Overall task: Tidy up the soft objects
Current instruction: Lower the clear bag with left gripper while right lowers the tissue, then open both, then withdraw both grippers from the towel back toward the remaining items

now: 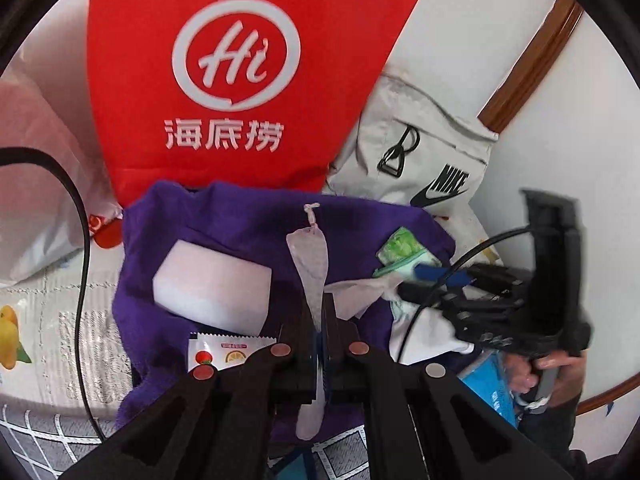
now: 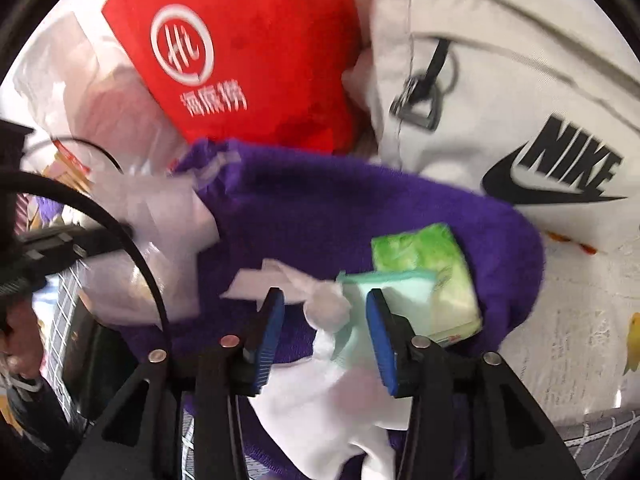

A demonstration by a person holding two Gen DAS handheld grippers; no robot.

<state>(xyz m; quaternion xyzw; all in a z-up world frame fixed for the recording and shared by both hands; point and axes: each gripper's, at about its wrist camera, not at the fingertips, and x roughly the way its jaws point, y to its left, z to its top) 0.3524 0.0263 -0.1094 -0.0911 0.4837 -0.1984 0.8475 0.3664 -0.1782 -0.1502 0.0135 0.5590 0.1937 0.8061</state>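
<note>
A purple towel (image 1: 240,220) lies spread out with soft things on it. My left gripper (image 1: 320,316) is shut on a thin pale lilac stocking (image 1: 310,256), which runs up over the towel to a knot. Left of it lie a white sponge block (image 1: 212,276) and a fruit-print sachet (image 1: 224,350). My right gripper (image 2: 326,320) stands open over the towel (image 2: 340,208), its blue pads (image 2: 276,332) on either side of a crumpled white tissue (image 2: 326,308) without pressing it. A green tissue pack (image 2: 424,256) lies just right of the tissue, and a white cloth (image 2: 328,400) lies below it.
A red bag with a white logo (image 1: 240,72) and a grey Nike bag (image 1: 420,148) stand behind the towel. A clear plastic bag (image 1: 40,184) lies at the left. A black cable (image 1: 82,240) crosses the printed bedding (image 1: 60,340). A hand (image 1: 560,364) holds the right gripper (image 1: 440,276).
</note>
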